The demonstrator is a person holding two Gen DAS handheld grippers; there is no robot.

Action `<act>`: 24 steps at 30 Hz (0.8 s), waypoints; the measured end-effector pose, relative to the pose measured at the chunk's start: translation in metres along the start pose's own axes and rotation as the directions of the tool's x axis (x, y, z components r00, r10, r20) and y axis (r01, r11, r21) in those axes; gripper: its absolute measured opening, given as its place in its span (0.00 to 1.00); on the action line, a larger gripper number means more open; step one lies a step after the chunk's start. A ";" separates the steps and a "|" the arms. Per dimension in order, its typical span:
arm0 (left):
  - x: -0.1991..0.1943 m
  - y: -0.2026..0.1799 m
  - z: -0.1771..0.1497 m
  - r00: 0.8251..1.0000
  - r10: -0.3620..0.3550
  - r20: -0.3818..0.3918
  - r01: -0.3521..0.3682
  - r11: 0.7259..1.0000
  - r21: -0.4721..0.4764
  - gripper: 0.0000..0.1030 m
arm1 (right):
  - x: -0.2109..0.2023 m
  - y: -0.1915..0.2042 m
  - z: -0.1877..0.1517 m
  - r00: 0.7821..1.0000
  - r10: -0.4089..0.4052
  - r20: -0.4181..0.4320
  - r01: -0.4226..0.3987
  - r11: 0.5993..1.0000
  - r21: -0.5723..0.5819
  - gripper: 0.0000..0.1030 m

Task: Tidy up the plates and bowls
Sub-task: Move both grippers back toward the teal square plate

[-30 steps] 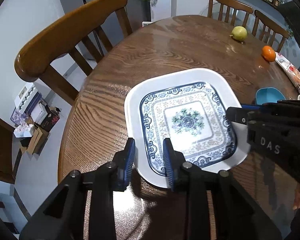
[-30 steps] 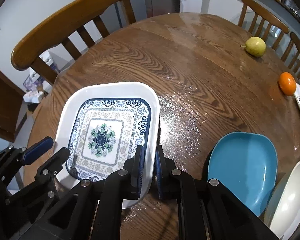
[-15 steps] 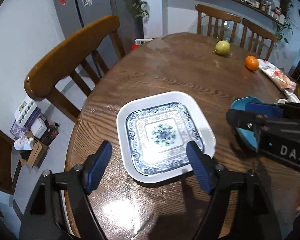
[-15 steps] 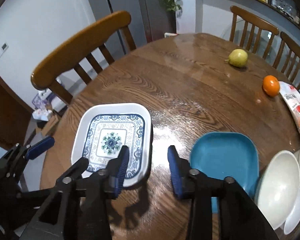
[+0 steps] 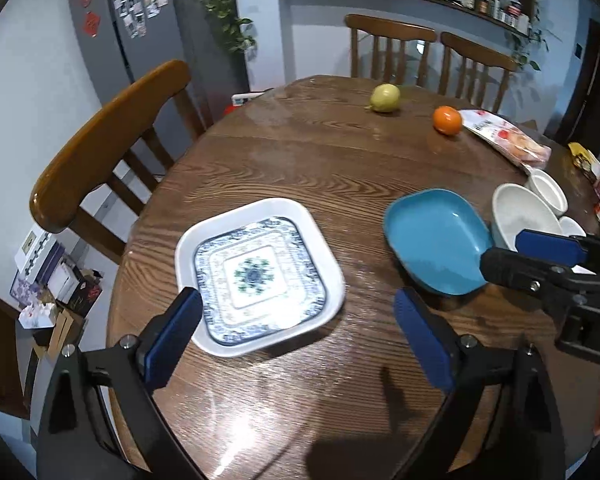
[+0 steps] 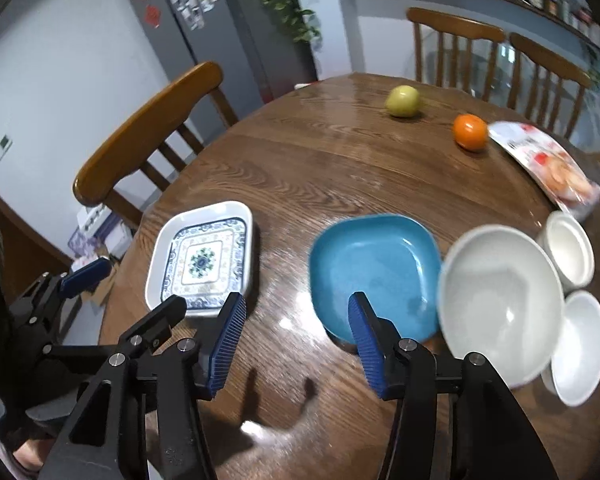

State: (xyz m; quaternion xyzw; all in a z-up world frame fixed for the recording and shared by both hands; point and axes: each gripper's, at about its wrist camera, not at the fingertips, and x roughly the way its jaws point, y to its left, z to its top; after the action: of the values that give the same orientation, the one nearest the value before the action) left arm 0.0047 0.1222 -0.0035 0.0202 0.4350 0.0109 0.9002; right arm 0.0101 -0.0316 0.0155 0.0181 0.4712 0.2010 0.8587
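Looking at this table point(image 5: 300, 160) from where I stand, both grippers hang over the near edge with nothing in them. The left gripper point(image 5: 296, 332) has its jaws opening, nearly as wide as they go, and only bare wood and the near corner of the patterned plate point(image 5: 256, 276) sit between them. The right gripper point(image 6: 296, 340) is opening too, about halfway, with just tabletop in the gap.

The patterned plate lies flat near the left edge, by the chair point(image 5: 100, 140), on its own. My guess is that's the spot where the pile gets built, since it's the flattest piece and makes a good base. The blue plate point(image 6: 376, 272) sits just right of it, apart, right under the right gripper's far finger, so it looks like the next pick. The big bowl point(image 6: 500, 300) touches the blue plate's right edge, with two small bowls, one point(image 6: 568, 248) behind and one point(image 6: 580, 344) in front, crowded against it.

Count: two plates, three bowls (one big, two small), one pear point(image 6: 403, 100), one orange point(image 6: 470, 131), one snack bag point(image 6: 548, 164). The fruit and bag sit well back, probably just out of the way.
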 end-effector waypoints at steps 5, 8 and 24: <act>-0.002 -0.023 -0.003 1.000 -0.023 -0.005 0.024 0.999 0.029 0.99 | -0.011 -0.020 -0.012 1.000 -0.010 0.005 0.009 0.999 0.053 0.53; -0.004 -0.037 -0.004 0.999 -0.036 -0.008 0.036 0.998 0.052 0.99 | -0.020 -0.038 -0.026 1.000 -0.027 0.005 0.026 0.995 0.092 0.54; 0.002 -0.072 -0.007 0.997 -0.074 -0.021 0.076 0.991 0.109 0.99 | -0.030 -0.070 -0.055 1.000 -0.012 0.002 0.012 0.984 0.180 0.54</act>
State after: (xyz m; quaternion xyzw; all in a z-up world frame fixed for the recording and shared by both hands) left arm 0.0008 0.0505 -0.0123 0.0530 0.4428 -0.0469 0.8938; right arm -0.0257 -0.1156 -0.0063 0.0929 0.4862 0.1525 0.8554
